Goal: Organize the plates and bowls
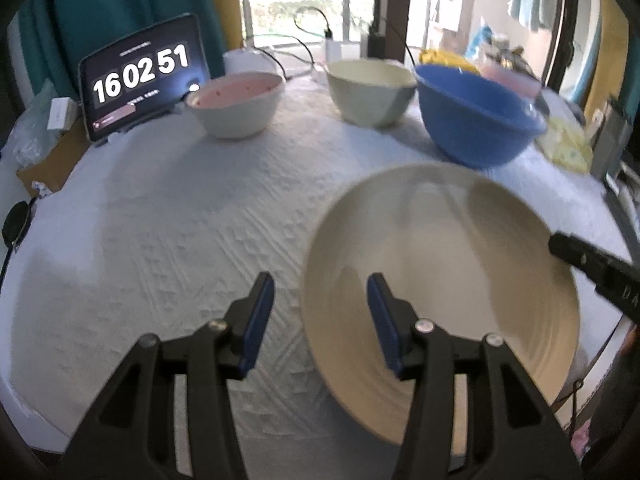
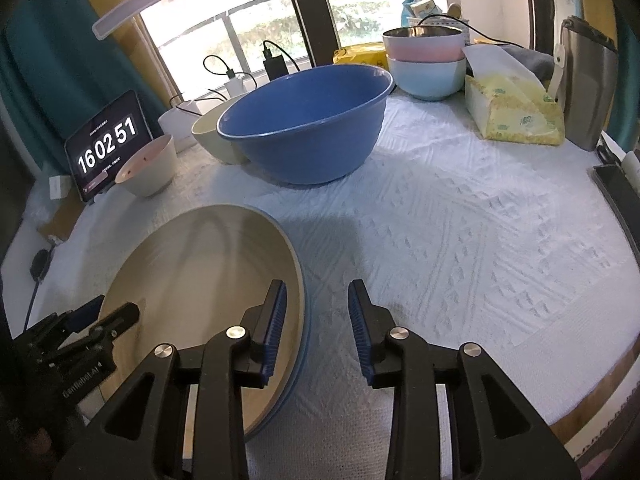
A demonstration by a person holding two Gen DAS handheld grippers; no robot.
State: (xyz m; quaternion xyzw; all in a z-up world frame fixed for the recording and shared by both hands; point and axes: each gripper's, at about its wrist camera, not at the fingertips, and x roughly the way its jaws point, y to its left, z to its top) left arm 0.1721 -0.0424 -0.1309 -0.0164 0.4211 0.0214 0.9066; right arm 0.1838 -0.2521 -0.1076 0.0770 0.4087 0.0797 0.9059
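A large cream plate lies on the white cloth, and a pale blue edge shows under its rim. My left gripper is open astride the plate's left rim: one finger is over the plate, the other over the cloth, and neither pad presses. My right gripper is open astride the opposite rim, also clear of it. Each gripper shows in the other's view, the left gripper and the right gripper. At the back stand a pink-lined white bowl, a pale green bowl and a blue basin.
A pink bowl stacked on a light-blue one stands at the back right beside a tissue pack and a steel flask. A tablet showing a clock leans at the back left, with chargers and cables behind. A dark phone lies at the right edge.
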